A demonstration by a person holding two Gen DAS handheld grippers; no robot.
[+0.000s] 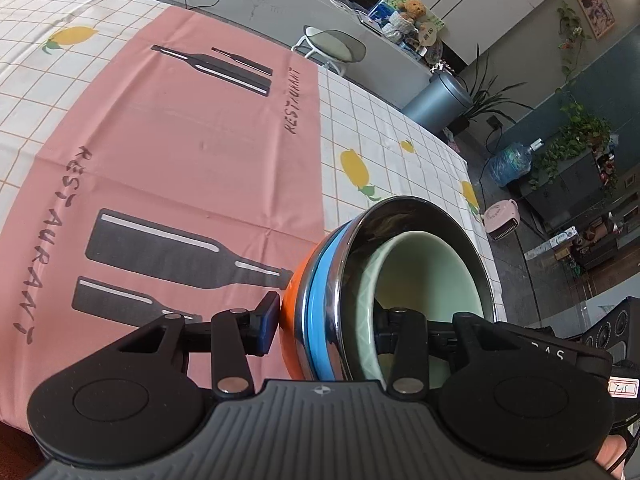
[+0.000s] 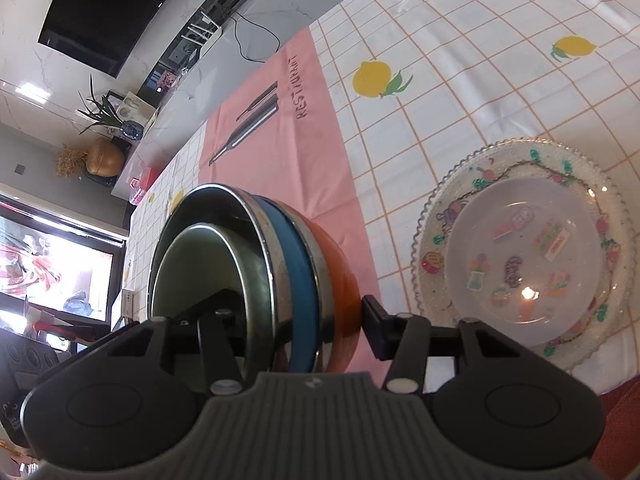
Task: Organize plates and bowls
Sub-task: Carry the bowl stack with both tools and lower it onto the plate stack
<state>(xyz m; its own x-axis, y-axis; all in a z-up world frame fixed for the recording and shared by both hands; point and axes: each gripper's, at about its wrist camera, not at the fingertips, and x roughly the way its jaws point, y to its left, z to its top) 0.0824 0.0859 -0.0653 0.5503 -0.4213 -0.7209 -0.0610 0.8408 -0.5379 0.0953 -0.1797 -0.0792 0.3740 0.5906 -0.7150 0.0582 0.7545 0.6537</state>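
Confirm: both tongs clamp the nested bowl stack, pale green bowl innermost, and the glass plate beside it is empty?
Not quite. The glass plate is not empty: a smaller clear plate with cartoon stickers sits on it, as the right wrist view shows. The rest holds: the left tongs and right tongs clamp the bowl stack, pale green bowl innermost.

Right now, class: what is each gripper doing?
Left gripper: shut on the stack of bowls, one side of its rim between the jaws.
Right gripper: shut on the same stack of bowls, gripping the other side.
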